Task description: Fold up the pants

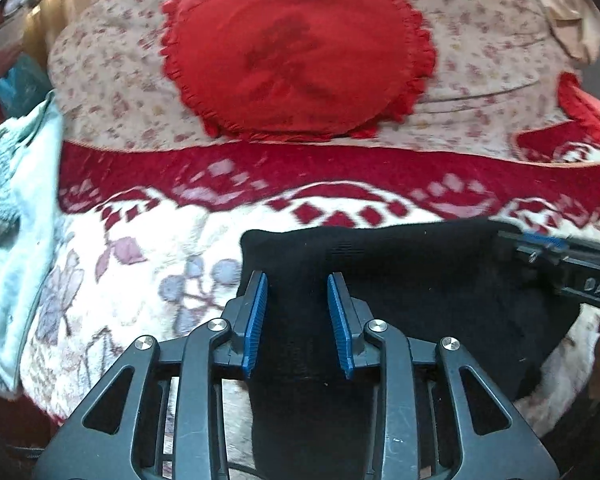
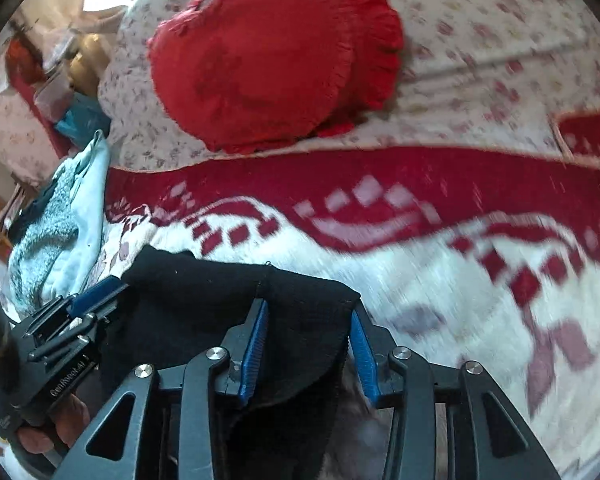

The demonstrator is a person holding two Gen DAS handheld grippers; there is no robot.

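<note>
Two hand-held grippers are seen over the bed, and the black pants (image 1: pixel 400 280) lie between them on the patterned blanket (image 1: pixel 148 280). The left hand-held gripper (image 1: pixel 298 320) is held with its blue pads spread, one pad at the left edge of the cloth and the other over it; no cloth is pinched there, as far as it can be seen. The right hand-held gripper (image 2: pixel 310 344) is also spread, with a corner of the pants (image 2: pixel 228 300) lying between its pads and draped down in front of the camera. Whether the cloth is touched by the pads cannot be told exactly.

The pants look already doubled into a short, wide bundle with a straight far edge, so the folding is judged to be well advanced. The step in hand seems to be the taking of the two near corners for one more fold, or the letting go after one; this cannot be decided.

For the next move, both pairs of pads must be closed on all the layers together, and the two corners must be carried evenly, otherwise the bundle can be pulled crooked. A red cushion (image 1: pixel 296 56) lies farther back and is not in the way.
</note>
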